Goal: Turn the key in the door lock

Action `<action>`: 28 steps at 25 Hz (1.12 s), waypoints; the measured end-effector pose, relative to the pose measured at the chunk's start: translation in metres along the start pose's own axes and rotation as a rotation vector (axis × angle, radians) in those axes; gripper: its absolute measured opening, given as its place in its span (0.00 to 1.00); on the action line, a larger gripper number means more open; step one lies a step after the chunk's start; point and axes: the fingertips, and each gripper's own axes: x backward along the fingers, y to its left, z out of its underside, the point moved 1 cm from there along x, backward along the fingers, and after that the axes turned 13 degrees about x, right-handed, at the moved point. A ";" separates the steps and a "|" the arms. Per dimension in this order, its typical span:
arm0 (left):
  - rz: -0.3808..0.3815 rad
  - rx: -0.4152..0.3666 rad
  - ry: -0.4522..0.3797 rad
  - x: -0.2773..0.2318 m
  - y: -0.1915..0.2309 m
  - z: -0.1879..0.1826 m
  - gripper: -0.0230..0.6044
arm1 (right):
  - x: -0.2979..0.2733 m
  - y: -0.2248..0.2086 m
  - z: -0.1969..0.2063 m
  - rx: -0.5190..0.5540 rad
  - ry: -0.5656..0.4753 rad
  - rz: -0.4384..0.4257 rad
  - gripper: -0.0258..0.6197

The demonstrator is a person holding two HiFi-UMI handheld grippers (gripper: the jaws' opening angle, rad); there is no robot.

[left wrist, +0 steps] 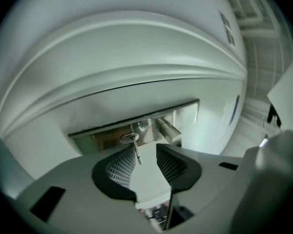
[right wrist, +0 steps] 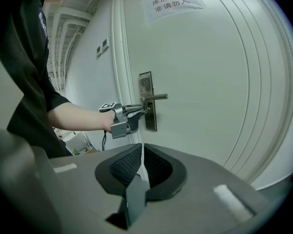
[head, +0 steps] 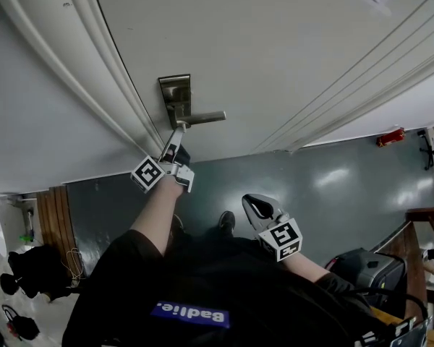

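One small metal key (left wrist: pixel 131 139) sits in the lock plate (left wrist: pixel 100 139) of the white door (head: pixel 289 56), just beside the stem of the lever handle (head: pixel 202 117). I judge it light, stiff and smooth. It should turn as one piece, but it could slip if I pinch it by its thin edge, so I would close on the flat faces of its head, near the plate.

My left tool (left wrist: pixel 144 152) points at it with the jaws standing moderately apart. The key's head lies between the ribbed pads, nearer one of them, and neither pad presses on it.

Room is tight here: the handle is close to the tool and the door frame moulding (head: pixel 94 63) runs close by, though there is free space back toward me.

My right tool (right wrist: pixel 142 149) hangs well back from the door, its jaws drawn almost together and empty.
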 end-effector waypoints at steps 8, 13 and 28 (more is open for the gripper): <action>-0.366 -1.334 0.275 0.011 -0.015 0.020 0.26 | -0.003 -0.003 0.007 -0.003 0.030 0.015 0.06; -0.501 -2.014 0.488 -0.001 -0.003 0.029 0.26 | -0.003 -0.006 0.017 0.005 0.076 0.027 0.06; -0.654 -1.935 0.384 -0.017 0.009 0.021 0.15 | 0.012 -0.027 0.029 0.011 0.103 0.092 0.05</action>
